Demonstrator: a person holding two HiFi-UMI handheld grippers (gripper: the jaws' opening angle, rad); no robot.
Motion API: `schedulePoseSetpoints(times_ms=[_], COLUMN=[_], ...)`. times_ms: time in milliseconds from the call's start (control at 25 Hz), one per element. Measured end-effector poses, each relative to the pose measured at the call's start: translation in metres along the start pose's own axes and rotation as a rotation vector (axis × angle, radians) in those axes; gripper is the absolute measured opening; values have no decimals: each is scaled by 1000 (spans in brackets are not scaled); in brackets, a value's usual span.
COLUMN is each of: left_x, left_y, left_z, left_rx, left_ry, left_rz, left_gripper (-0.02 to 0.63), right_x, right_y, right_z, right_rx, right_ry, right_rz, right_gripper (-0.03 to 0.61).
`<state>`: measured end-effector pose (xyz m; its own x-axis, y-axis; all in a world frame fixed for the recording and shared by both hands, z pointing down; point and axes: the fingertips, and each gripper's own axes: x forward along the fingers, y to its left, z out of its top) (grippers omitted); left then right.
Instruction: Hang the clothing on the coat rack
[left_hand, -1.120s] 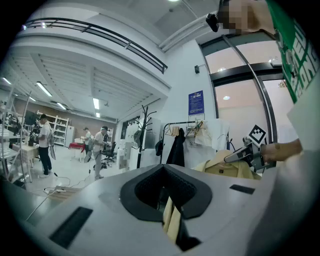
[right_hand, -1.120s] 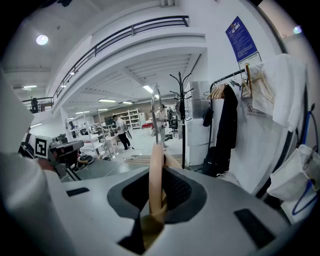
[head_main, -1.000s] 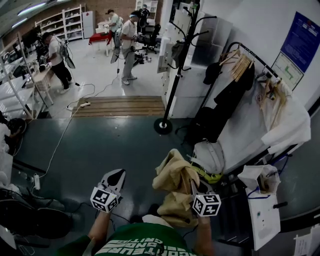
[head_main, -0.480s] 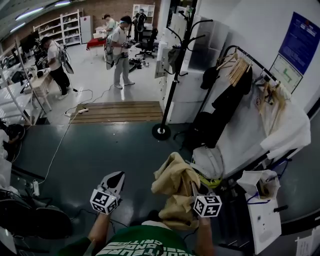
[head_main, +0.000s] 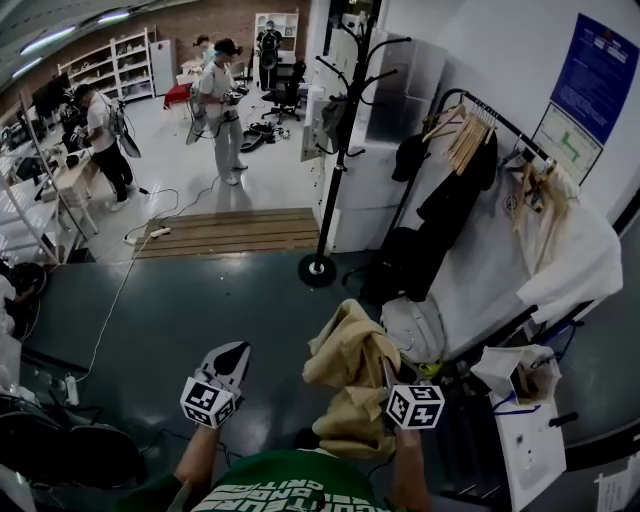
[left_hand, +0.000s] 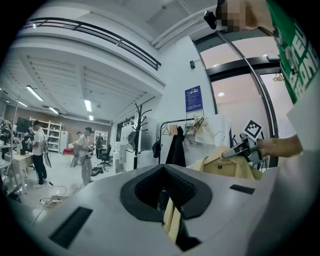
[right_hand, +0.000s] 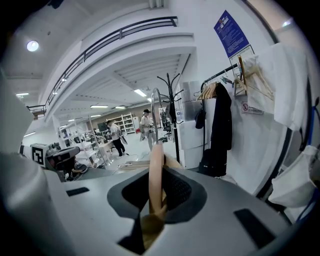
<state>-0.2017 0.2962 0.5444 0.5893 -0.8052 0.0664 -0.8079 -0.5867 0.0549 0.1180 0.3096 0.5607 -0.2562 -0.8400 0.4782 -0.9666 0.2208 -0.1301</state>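
Observation:
A tan shirt (head_main: 345, 350) hangs on a wooden hanger (right_hand: 156, 165) low in the head view. My right gripper (head_main: 384, 368) is shut on that hanger, and its metal hook (right_hand: 154, 107) rises above the jaws. The left gripper (head_main: 234, 350) is held to the left of the shirt, apart from it, jaws shut with nothing seen in them. From the left gripper view the shirt (left_hand: 220, 167) shows at the right. The black coat rack (head_main: 335, 150) stands ahead on a round base (head_main: 317, 270), with a dark item on one upper hook; it also shows in the right gripper view (right_hand: 174, 120).
A garment rail (head_main: 500, 115) at the right carries wooden hangers, a black coat (head_main: 450, 195) and a white garment (head_main: 575, 250). Below it lie a white bag (head_main: 420, 325) and a paper bag (head_main: 520, 370). A wooden platform (head_main: 235, 230) and people (head_main: 220, 100) are beyond.
The head view has shifted towards the coat rack, which now stands nearer and more to the left. People in the background moved left. Both grippers keep their places and the shirt stays held.

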Motion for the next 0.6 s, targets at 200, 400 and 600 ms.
schedulePoseSetpoints(times_ms=[200,400,600], left_x=[28,62,103], left_y=[-3,-5,-8], left_z=[14,29,47], left_rx=[30,61,81], left_ry=[-13,-26,-47], left_rz=[-16,-25,-37], left_gripper=[5,5,5], right_x=[14,26,38], right_y=[-16,-32,-53], right_z=[27,55,90], right_rx=[-2,-15,-23], right_ry=[-23,-53,-89], right_rz=[2,11,13], right_gripper=[57,57,57])
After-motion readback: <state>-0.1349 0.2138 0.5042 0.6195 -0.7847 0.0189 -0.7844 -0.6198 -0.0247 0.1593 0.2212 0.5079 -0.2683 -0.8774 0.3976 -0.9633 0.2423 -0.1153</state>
